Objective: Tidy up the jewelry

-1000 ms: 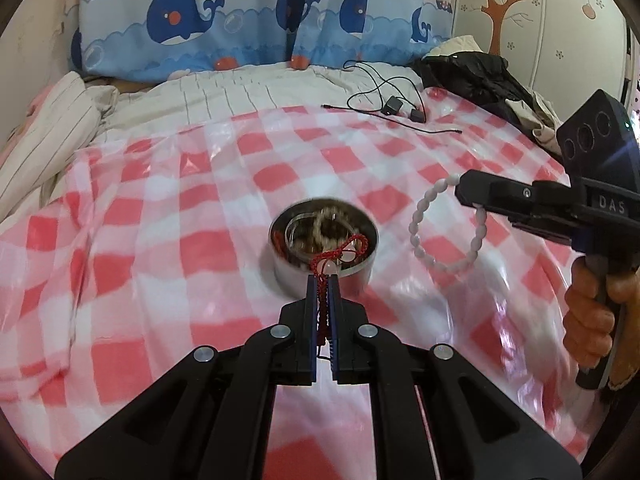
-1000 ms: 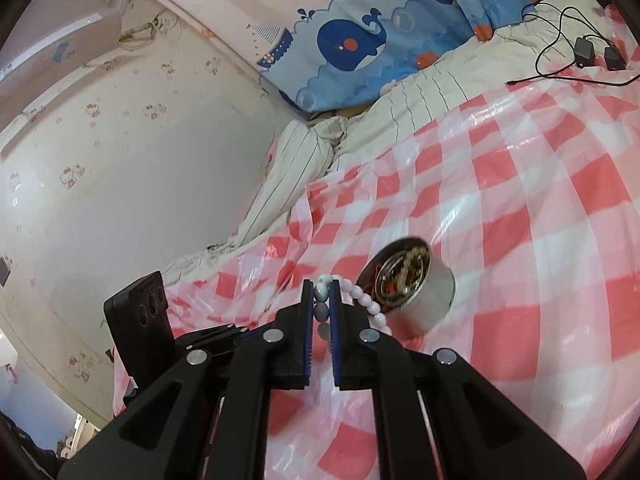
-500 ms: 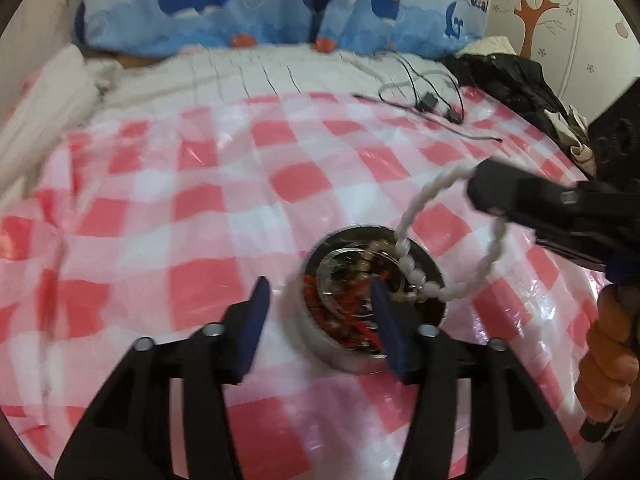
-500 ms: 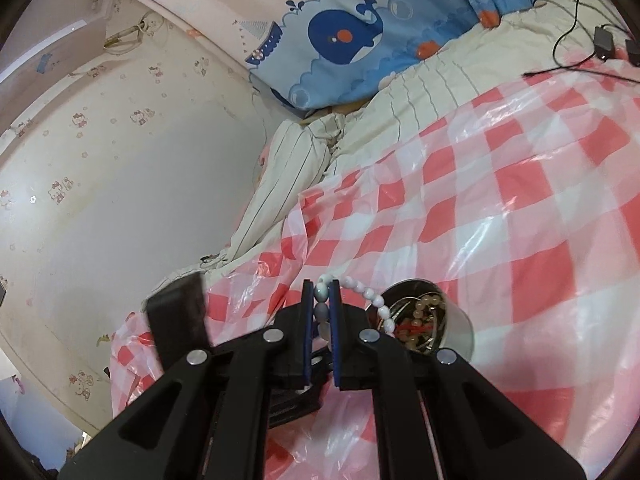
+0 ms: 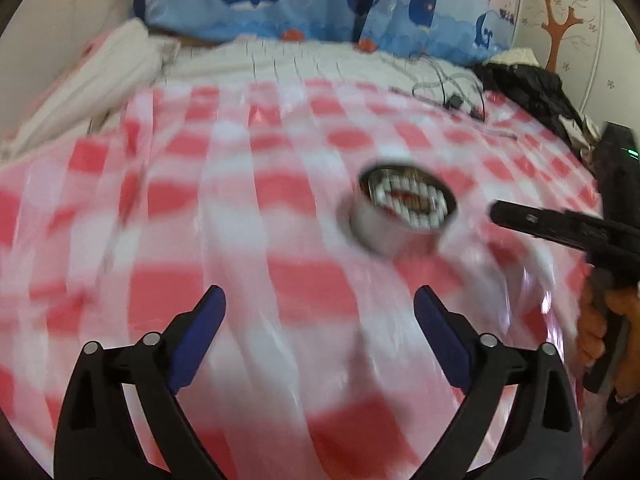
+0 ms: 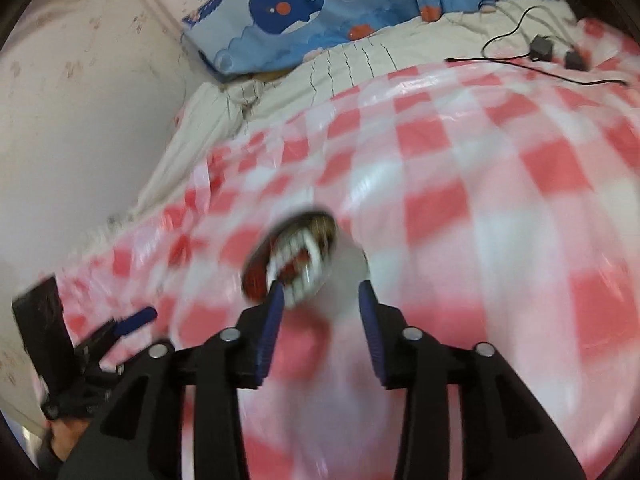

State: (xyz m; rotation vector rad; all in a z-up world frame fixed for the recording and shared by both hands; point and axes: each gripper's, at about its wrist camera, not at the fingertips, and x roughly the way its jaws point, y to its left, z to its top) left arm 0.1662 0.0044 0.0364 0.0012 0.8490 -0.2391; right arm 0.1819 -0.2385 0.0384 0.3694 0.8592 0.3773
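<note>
A round metal tin (image 5: 400, 216) stands on the red-and-white checked sheet (image 5: 240, 240), to the right of centre in the left wrist view. A white bead bracelet (image 5: 408, 204) and a red cord piece (image 5: 404, 197) lie inside it. My left gripper (image 5: 318, 306) hangs over bare sheet, short of the tin and to its left; its jaws are opening wide, with nothing between them. My right gripper (image 6: 320, 298) sits just behind the tin (image 6: 304, 260), jaws opening, with no bracelet held between them. Both views are blurred. The white bracelet (image 6: 292, 256) shows inside the tin.
Black cables with adapters (image 6: 544, 50) lie on the striped bedding at the far edge. A whale-print pillow (image 5: 320, 8) lines the back, dark clothing (image 5: 532, 84) is heaped at the far right. A hand (image 5: 600, 332) grips the right tool's handle.
Both grippers have let go: the red cord piece and the white bead bracelet have dropped into the tin. The left jaws have spread wide and drawn back leftward; the right jaws have parted.
</note>
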